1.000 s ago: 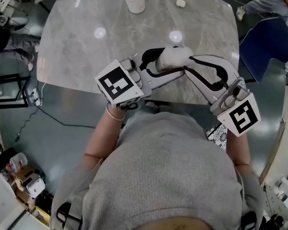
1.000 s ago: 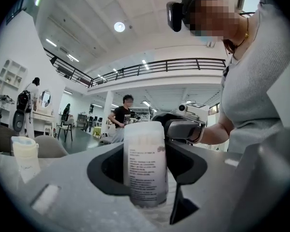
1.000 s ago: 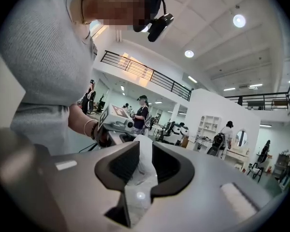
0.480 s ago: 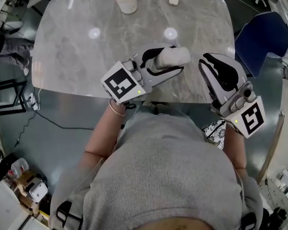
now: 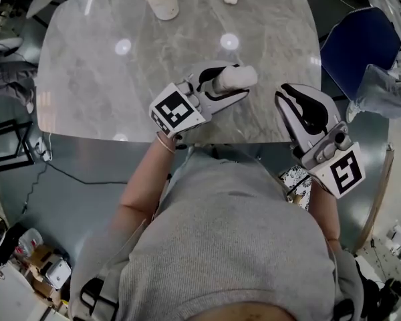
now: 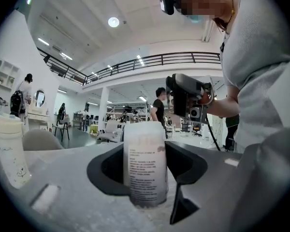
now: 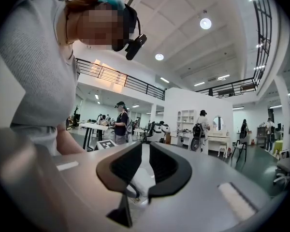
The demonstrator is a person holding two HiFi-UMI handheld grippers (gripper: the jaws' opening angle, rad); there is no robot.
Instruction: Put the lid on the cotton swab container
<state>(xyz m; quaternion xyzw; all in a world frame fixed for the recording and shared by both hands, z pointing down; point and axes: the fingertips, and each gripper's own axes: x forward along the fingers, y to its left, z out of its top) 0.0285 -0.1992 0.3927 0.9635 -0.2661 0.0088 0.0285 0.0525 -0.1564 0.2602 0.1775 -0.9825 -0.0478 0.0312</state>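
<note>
One swab container (image 5: 242,76) in left gripper (image 5: 222,84), right gripper (image 5: 289,95) closing, empty

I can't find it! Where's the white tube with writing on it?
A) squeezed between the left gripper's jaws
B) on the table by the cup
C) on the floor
A: the left gripper has its jaws pressed on both sides of the white tube.
</note>
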